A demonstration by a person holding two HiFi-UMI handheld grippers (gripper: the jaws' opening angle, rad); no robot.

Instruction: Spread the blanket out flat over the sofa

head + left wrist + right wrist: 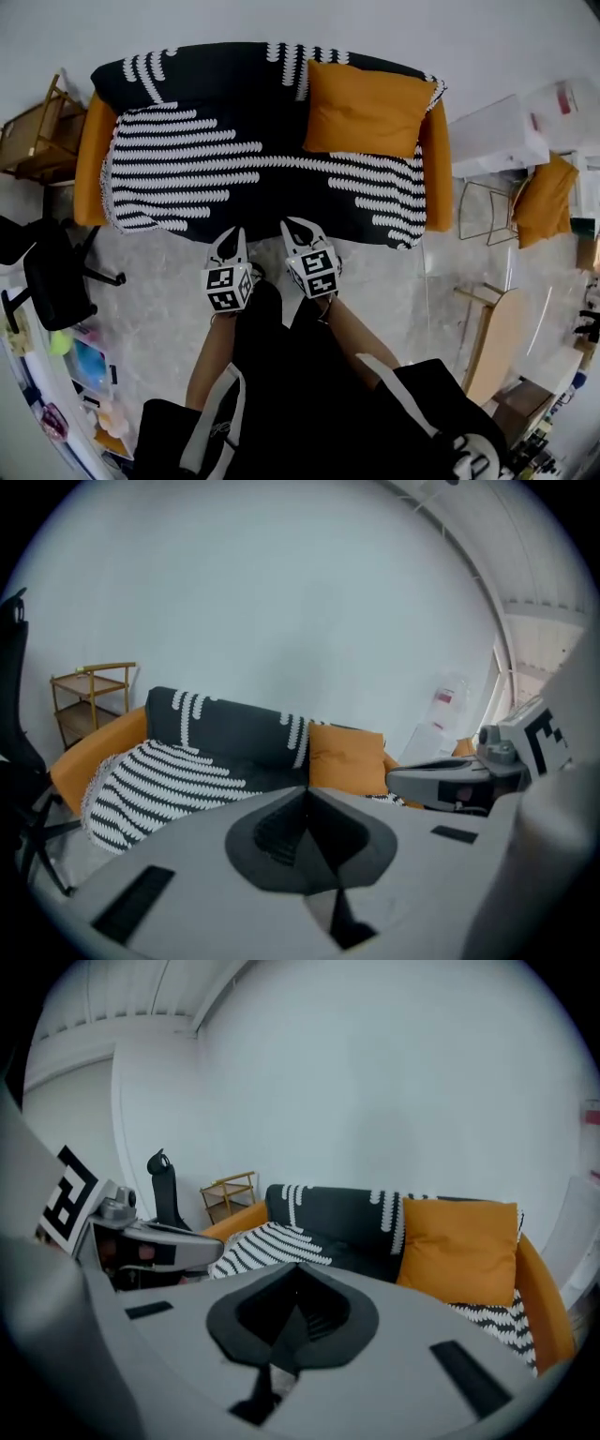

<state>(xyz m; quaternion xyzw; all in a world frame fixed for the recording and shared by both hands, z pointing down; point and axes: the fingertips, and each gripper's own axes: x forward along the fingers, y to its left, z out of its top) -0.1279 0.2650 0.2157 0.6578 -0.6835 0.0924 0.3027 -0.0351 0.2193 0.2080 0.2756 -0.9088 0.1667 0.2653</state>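
In front of the sofa (89, 155), just off its front edge, you hold both grippers side by side above the pale floor (155, 309). Your left gripper (231, 242) has its jaws pressed together with nothing between them. Your right gripper (302, 232), just beside it, is likewise closed and empty. The blanket (234, 159), black with white stripes, lies spread over the sofa's seat and backrest, leaving the orange arms bare at both ends. An orange cushion (366, 108) leans on the blanket at the sofa end nearer your right gripper. A wooden shelf (33, 131) stands beside the sofa's other end.
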